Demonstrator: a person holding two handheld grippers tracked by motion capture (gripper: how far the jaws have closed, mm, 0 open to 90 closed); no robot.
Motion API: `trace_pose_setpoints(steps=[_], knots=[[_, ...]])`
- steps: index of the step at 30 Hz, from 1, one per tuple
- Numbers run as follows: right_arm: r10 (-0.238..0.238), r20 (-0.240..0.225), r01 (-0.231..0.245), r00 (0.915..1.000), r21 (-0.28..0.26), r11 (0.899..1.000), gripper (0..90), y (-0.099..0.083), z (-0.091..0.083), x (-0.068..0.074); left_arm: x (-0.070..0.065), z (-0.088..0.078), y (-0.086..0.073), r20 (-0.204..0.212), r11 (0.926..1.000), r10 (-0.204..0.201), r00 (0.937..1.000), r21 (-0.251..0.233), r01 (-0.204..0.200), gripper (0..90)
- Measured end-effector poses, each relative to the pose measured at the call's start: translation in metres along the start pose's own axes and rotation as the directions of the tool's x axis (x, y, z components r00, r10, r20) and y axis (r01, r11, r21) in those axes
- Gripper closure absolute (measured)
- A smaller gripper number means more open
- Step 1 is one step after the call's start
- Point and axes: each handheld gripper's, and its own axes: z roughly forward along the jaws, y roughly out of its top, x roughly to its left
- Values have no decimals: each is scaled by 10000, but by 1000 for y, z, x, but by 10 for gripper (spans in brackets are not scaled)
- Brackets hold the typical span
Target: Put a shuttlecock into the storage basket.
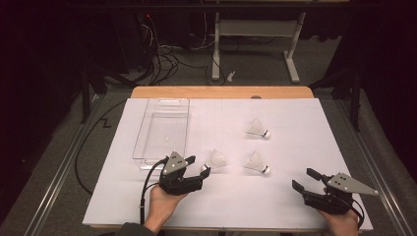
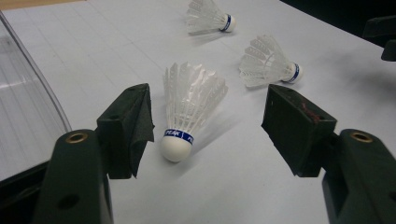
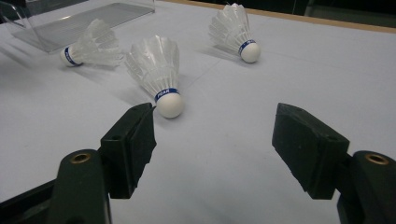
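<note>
The left gripper (image 2: pixel 208 128) is hovering with its fingers (image 2: pixel 128 128) spread wide, the nearest shuttlecock (image 2: pixel 187 112) lying on the worktop (image 2: pixel 233 186) between them, cork beside the left finger. Closing off-centre is risking crushed feathers or flicking it away. The right gripper (image 3: pixel 224 149) is waiting released.

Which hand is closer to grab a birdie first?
Probably the left. The left gripper has open jaws around the nearest shuttlecock; the right gripper sits open, farther from any.
</note>
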Motion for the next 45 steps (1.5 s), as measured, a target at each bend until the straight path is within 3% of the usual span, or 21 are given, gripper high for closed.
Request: trace_pose_setpoints(steps=[18, 45], knots=[[13, -34, -13, 10000, 5, 10000, 302, 0, 0, 0, -2, 13, 14, 164, 10000, -58, 9998, -74, 59, 339], [-8, -161, 9, 9999, 47, 10000, 303, 0, 2, -1, -10, 36, 39, 380, 9994, 236, 9990, 239, -245, 342]])
